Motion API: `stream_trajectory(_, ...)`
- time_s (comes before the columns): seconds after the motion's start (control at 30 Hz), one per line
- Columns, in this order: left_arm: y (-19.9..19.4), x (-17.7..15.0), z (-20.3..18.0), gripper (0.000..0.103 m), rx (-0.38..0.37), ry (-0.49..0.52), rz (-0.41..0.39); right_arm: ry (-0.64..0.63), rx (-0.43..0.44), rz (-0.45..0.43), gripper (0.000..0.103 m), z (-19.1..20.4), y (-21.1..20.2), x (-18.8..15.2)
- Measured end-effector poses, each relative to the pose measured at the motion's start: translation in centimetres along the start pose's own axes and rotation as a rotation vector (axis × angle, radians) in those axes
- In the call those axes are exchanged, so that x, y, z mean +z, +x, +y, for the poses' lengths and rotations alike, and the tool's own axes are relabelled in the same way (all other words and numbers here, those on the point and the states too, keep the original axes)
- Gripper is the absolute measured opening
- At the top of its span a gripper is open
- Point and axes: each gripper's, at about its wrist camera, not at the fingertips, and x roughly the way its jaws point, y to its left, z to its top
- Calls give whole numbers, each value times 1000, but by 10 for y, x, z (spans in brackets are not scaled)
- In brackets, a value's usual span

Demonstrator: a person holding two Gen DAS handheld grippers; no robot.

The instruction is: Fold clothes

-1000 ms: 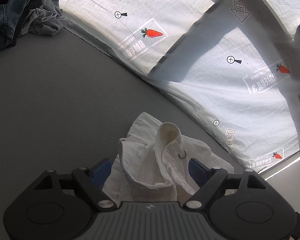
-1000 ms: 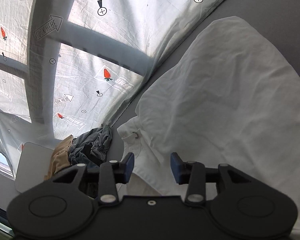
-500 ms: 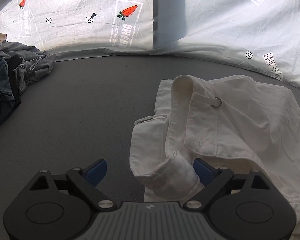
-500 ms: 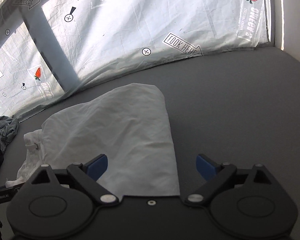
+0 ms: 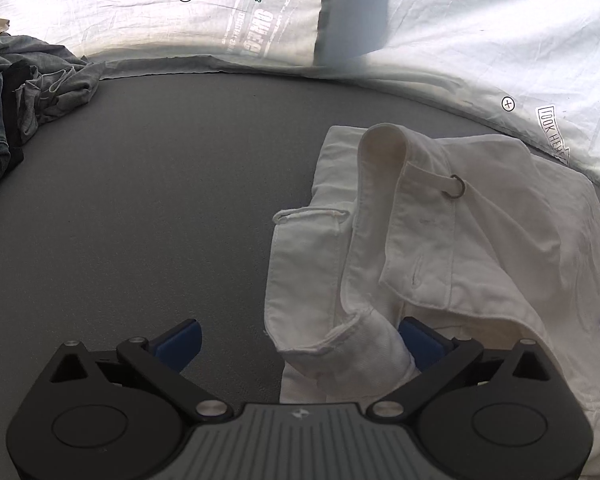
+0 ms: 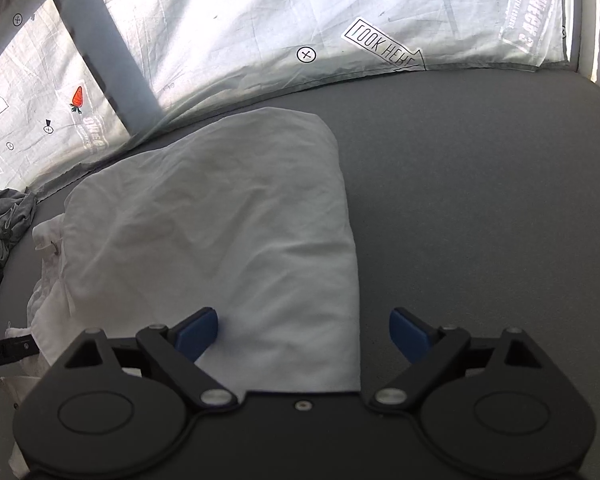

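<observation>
A white pair of trousers (image 5: 440, 248) lies on the grey table (image 5: 140, 208), its waistband with a metal ring toward my left gripper. My left gripper (image 5: 300, 340) is open, its jaws either side of a rumpled waistband corner, not closed on it. In the right wrist view the folded white leg part (image 6: 220, 232) lies flat. My right gripper (image 6: 304, 330) is open over its near edge, the left pad (image 6: 198, 330) above the cloth and the right pad (image 6: 410, 332) above bare table.
A heap of dark denim and grey clothes (image 5: 16, 92) lies at the table's far left, also in the right wrist view (image 6: 0, 220). A white printed sheet (image 6: 340, 20) with carrots and arrows hangs behind the table.
Both grippers have swung round and lowered toward the trousers a second ago. The right gripper's jaws have opened wide. In the last half second little has moved.
</observation>
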Motion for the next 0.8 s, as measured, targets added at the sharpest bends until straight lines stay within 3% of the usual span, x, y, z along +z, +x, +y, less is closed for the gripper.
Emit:
stream_trajectory(0.23, 11, -5, 25, 102, -122, -196, 63, 43, 57, 102, 80, -1, 23, 6)
stream_trajectory(0.3, 9, -8, 26, 98, -153, -197, 47, 83, 72, 117, 75, -3, 25, 6)
stream_trajectory(0.33, 7, -8, 26, 86, -176, -194, 41, 87, 77, 117, 73, -3, 24, 6)
stream_trajectory(0.37, 6, -8, 27, 63, -206, -208, 40, 67, 78, 114, 67, 0, 22, 5)
stream_trajectory(0.47, 0, -10, 24, 49, -245, -268, 27, 15, 84, 82, 43, 9, 14, 3)
stream_trajectory(0.5, -5, -10, 19, 46, -234, -262, 13, 14, 91, 64, 32, 11, 10, 2)
stream_trajectory(0.53, -9, -10, 15, 40, -224, -256, 0, 32, 107, 47, 28, 11, 6, 1)
stream_trajectory(0.67, -33, -1, 4, 32, -244, -244, -55, 115, 167, -23, 14, 6, -20, 1)
stream_trajectory(0.8, -58, 12, -5, 30, -320, -232, -117, 161, 234, -90, 12, 5, -49, 6)
